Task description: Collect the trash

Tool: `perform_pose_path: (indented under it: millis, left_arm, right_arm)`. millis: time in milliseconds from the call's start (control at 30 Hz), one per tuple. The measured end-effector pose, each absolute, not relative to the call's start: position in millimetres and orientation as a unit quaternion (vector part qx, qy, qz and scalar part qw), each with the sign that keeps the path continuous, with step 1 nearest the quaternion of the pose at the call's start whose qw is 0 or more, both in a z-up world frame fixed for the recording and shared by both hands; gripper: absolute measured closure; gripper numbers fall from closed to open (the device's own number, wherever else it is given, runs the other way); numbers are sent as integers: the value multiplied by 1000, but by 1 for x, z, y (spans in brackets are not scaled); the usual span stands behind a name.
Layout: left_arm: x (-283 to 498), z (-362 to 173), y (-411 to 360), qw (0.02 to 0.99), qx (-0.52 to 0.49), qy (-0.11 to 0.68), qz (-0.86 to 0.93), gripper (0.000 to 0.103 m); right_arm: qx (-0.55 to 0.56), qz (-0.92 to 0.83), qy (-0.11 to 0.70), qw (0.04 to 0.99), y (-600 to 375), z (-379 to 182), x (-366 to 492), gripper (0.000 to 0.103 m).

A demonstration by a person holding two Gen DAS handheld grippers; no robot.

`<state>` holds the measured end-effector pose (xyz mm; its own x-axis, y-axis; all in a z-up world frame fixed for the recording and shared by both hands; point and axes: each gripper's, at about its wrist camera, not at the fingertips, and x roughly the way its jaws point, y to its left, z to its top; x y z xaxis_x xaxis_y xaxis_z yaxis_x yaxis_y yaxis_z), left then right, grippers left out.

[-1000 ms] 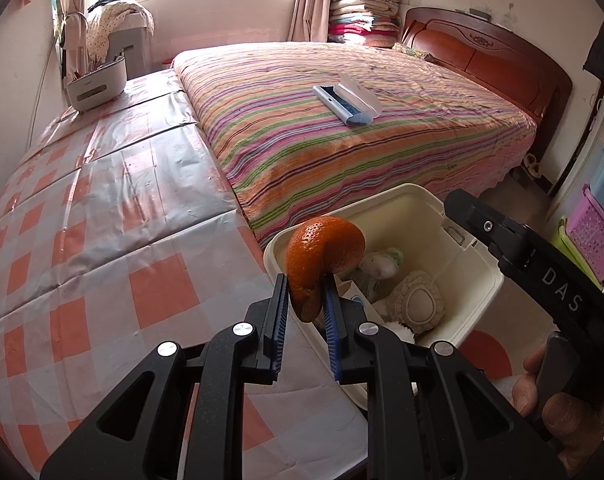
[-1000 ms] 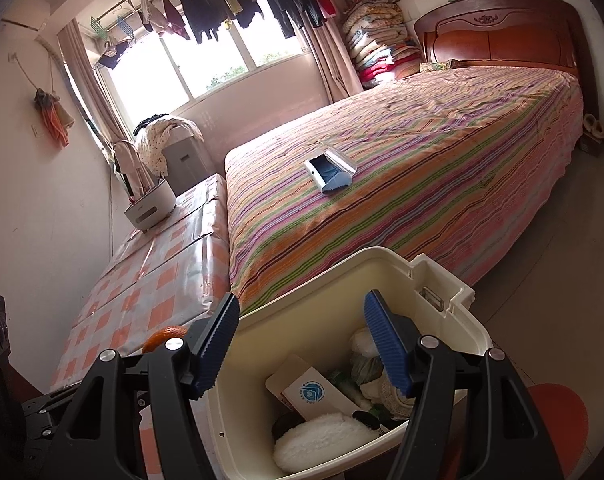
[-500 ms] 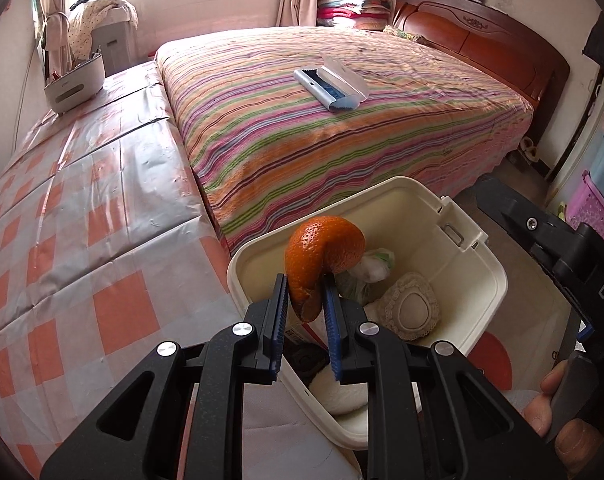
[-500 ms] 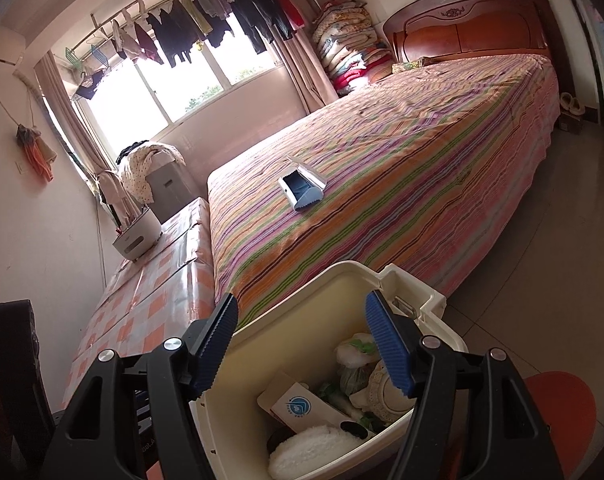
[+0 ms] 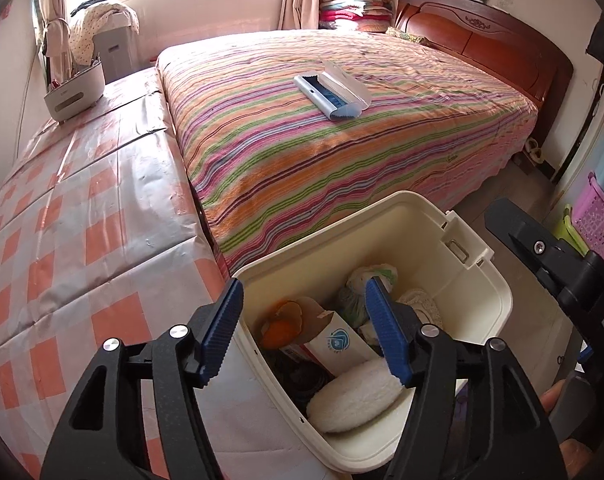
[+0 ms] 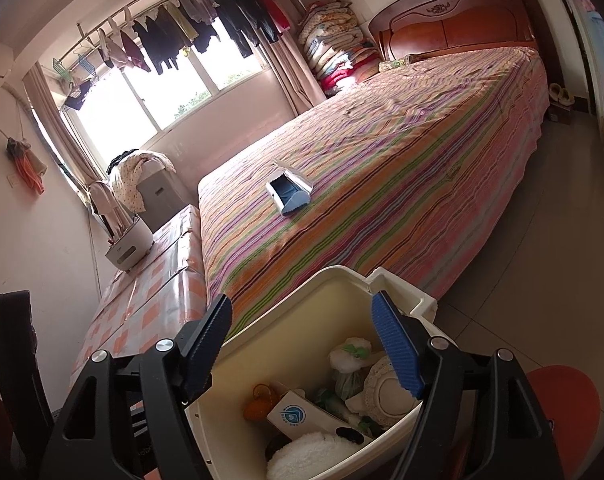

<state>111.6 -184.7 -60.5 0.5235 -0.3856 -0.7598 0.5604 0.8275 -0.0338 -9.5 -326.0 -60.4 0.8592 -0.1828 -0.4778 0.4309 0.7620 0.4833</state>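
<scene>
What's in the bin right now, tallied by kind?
In the bin, as far as visible:
Orange peel: 1
Paper carton: 1
White fluffy pad: 1
Tied bags: 2
Lacy round item: 1
Total: 6; anything underneath is hidden.

Left gripper (image 5: 304, 330): matte black angular arms, ribbed blue finger pads (image 5: 386, 330), round silver screws at the pivots. Right gripper (image 6: 302, 350): same black frame, blue ribbed pads, silver screws; white "DAS" lettering on its body. Bare skin at lower right.

Striped bed (image 5: 342, 128), wooden headboard (image 5: 482, 44), bright window (image 6: 154, 96), checkered table (image 5: 74, 220), tiled floor (image 6: 542, 248).
</scene>
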Motion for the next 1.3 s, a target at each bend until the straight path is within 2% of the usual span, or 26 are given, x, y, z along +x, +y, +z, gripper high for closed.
perform_pose_path:
  millis: [200,600,733,1300]
  left_arm:
    - [108,-49,-172,876,114,389,-261,32]
    - [97,-39,-105,893,87,394,-198,21]
    - [87,-32,-80,905,86,381,-170,15]
    - [52,-24,-3,923,69,369,-83,9]
  right_arm:
    - [289,-172,212,918,-321,-60,-5,33]
    - [224,-182,235,928,-290,-50,10,32]
    - [187,-177,254,932,-264,-45,13,26]
    - [100,-132,307,937,-185,-36,-12,25]
